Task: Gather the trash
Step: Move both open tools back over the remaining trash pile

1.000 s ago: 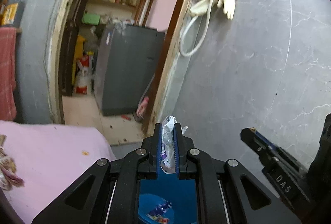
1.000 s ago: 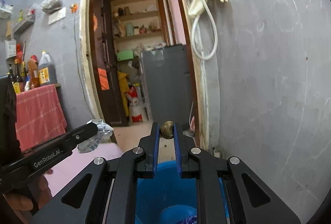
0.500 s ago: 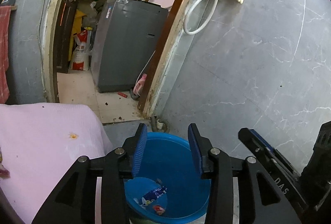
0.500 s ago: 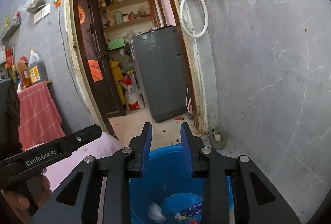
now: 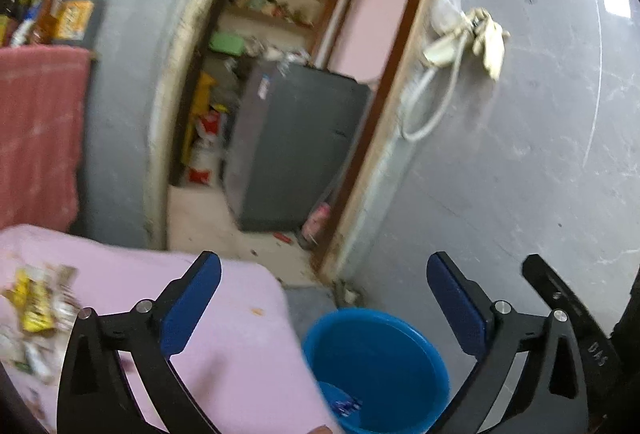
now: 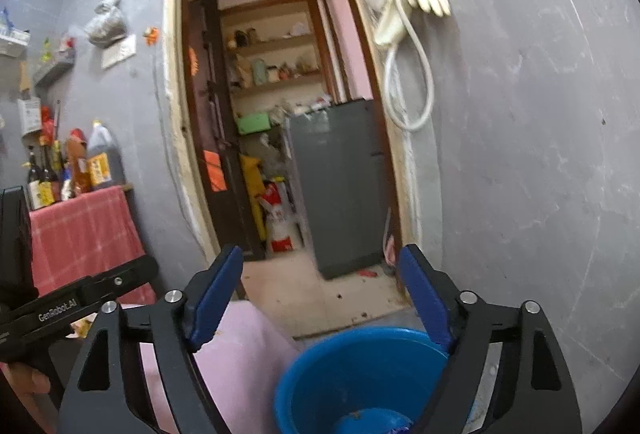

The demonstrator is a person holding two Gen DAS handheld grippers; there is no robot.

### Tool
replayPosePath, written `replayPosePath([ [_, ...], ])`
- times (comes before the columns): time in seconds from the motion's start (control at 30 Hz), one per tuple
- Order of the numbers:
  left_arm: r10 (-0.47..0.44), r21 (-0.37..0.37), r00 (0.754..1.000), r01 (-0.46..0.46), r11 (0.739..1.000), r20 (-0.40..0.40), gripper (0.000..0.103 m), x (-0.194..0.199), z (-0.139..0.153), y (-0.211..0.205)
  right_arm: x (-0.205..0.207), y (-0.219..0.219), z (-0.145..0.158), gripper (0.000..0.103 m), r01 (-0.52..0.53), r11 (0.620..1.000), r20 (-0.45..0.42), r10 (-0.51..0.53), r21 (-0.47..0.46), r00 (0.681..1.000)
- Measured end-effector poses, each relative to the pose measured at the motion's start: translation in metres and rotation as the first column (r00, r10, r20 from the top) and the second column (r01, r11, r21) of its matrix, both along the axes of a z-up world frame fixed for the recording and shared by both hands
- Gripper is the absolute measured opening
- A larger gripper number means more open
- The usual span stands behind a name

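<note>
A blue plastic bucket [image 5: 384, 354] stands on the floor beside the pink-covered table [image 5: 224, 346]; it also shows in the right wrist view [image 6: 352, 366]. Wrappers lie at its bottom [image 5: 346, 404]. My left gripper [image 5: 324, 298] is wide open and empty, above the table edge and bucket. My right gripper [image 6: 320, 294] is wide open and empty, above the bucket. A blurred pile of wrappers and scraps [image 5: 36, 318] lies on the pink cloth at the far left. The left gripper's side [image 6: 80, 298] shows at the left of the right wrist view.
A grey wall [image 5: 520, 153] stands right behind the bucket, with a hose and gloves [image 5: 472, 37] hanging on it. A doorway [image 6: 280, 153] opens onto a room with a grey fridge [image 6: 340, 185]. A red-covered shelf [image 6: 80, 230] with bottles stands at the left.
Both grippers opened and dropped their trash, the wrapper and the small brown lump, into the bucket. Since then the jaws have opened wider and both grippers have lifted and swung left toward the table.
</note>
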State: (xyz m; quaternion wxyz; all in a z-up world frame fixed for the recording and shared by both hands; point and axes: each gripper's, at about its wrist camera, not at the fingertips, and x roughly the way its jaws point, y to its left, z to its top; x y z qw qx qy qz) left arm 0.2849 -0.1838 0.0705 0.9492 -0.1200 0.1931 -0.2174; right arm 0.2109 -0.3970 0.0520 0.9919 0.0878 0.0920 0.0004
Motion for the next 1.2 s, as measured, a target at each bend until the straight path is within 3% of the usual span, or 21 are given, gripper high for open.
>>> replayPosePath([
  [0.17, 0.094, 0.022, 0.994, -0.095, 0.995, 0.052, 0.101, -0.017, 0.017, 0.041, -0.003, 0.026, 0.016, 0.103, -0.05, 0.999, 0.055, 0.05, 0.002, 0.997],
  [0.53, 0.258, 0.06, 0.957, -0.267, 0.962, 0.133, 0.101, -0.057, 0.027, 0.124, -0.001, 0.097, 0.019, 0.103, -0.194, 0.981, 0.115, 0.192, 0.007, 0.975],
  [0.77, 0.358, 0.082, 0.926, -0.368, 0.926, 0.115, 0.101, -0.078, 0.012, 0.175, 0.003, 0.141, 0.011, 0.103, -0.284, 0.959, 0.111, 0.282, -0.002, 0.953],
  [1.03, 0.445, 0.096, 0.894, -0.449, 0.889, 0.059, 0.101, -0.092, -0.015, 0.226, 0.017, 0.183, -0.007, 0.103, -0.36, 0.933, 0.047, 0.36, -0.021, 0.932],
  [1.2, 0.45, 0.113, 0.893, -0.45, 0.886, 0.022, 0.101, -0.096, -0.03, 0.245, 0.027, 0.201, -0.021, 0.103, -0.406, 0.914, -0.022, 0.405, -0.023, 0.914],
])
